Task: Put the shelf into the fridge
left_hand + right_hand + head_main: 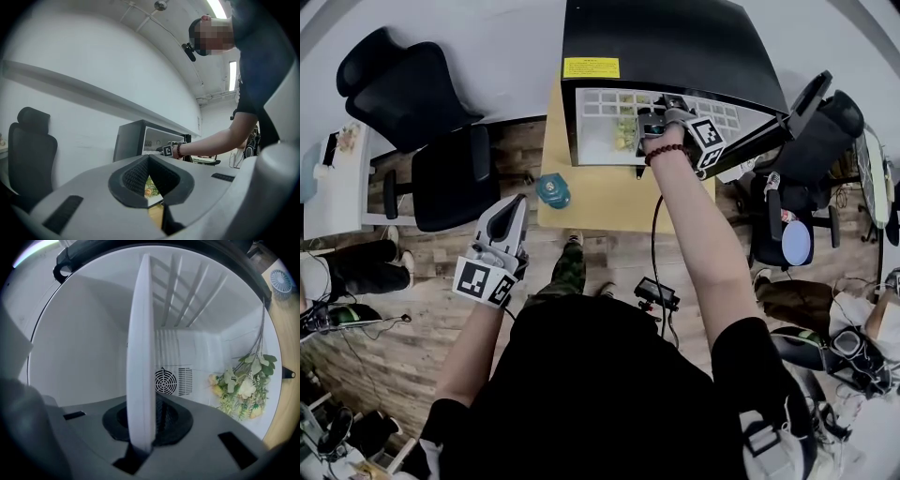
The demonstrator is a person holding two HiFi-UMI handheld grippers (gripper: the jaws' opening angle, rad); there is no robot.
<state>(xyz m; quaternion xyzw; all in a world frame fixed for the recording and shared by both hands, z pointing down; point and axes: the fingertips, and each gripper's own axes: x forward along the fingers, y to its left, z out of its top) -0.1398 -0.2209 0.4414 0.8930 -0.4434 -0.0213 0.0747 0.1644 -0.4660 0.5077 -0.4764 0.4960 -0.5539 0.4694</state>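
White shelf (140, 357) stands edge-on, clamped between the right gripper's (139, 446) jaws, inside the open fridge (84, 357) near a flower bunch (241, 390). Left gripper (508, 225) hangs well apart from the fridge, jaws together, empty.

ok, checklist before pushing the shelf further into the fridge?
1. Right gripper clamped on shelf: ok.
2. Fridge open, shelf at its mouth: ok.
3. Flowers inside, apart from the shelf: ok.
4. Shelf edges lined up with wall ribs: cannot tell.
5. Left gripper empty, away from the fridge: ok.
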